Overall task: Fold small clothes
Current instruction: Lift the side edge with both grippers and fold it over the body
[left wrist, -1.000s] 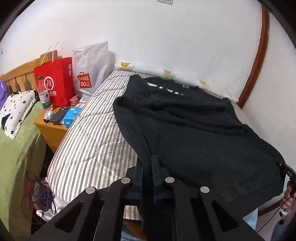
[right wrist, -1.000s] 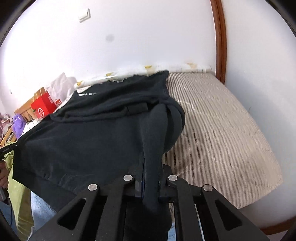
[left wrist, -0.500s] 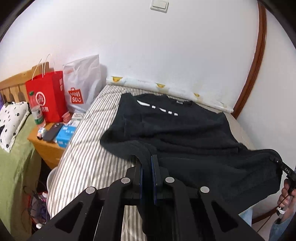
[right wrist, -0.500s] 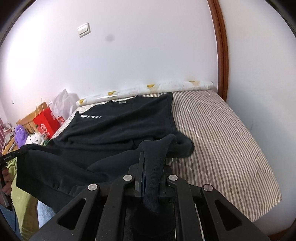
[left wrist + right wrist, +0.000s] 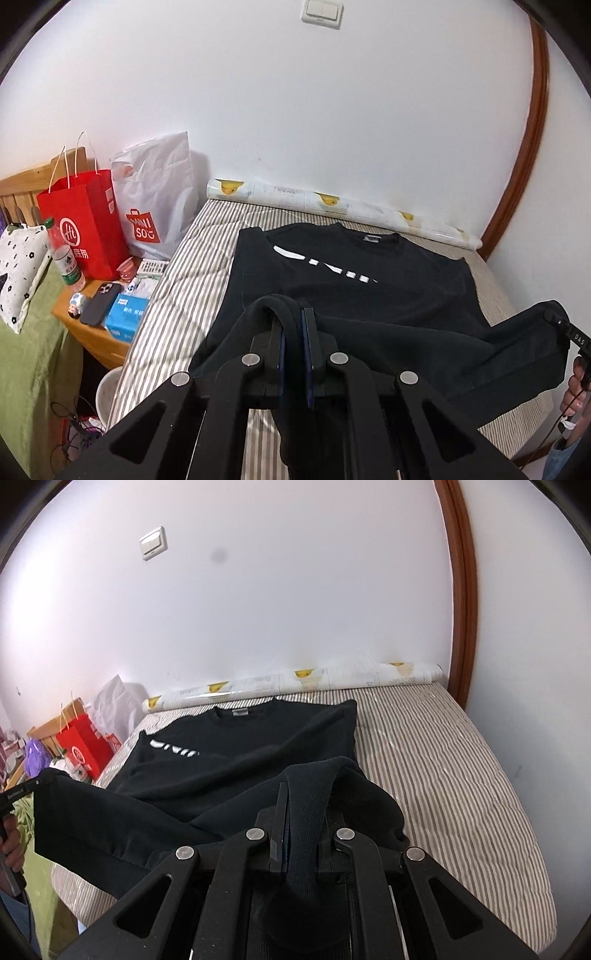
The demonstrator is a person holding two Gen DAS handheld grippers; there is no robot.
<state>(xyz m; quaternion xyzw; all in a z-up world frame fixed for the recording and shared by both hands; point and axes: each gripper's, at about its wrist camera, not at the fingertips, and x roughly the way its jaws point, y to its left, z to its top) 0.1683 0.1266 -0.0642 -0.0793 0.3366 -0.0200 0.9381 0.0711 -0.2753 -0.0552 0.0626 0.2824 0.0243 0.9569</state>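
A black sweatshirt [image 5: 369,288] with a white chest print lies face up on the striped mattress [image 5: 192,280], collar toward the wall. My left gripper [image 5: 293,325] is shut on the bottom hem at one corner; the fabric loops up over its jaws. In the right wrist view the same sweatshirt [image 5: 251,746] shows, and my right gripper [image 5: 304,801] is shut on the other hem corner, its ribbed band bulging between the fingers. Between the two grips the hem hangs taut above the bed's near edge. The right gripper [image 5: 570,334] also appears far right in the left wrist view.
A wooden nightstand [image 5: 99,339] left of the bed holds a red paper bag [image 5: 85,229], a white bag [image 5: 159,206], a bottle, a phone and a tissue pack. A rolled yellow-printed sheet [image 5: 332,203] lies along the wall. A green bedspread [image 5: 26,369] is at far left.
Both grippers have carried the hem up and back toward the near edge of the bed. The lower half of the sweatshirt has been drawn off the upper half, uncovering the chest print.
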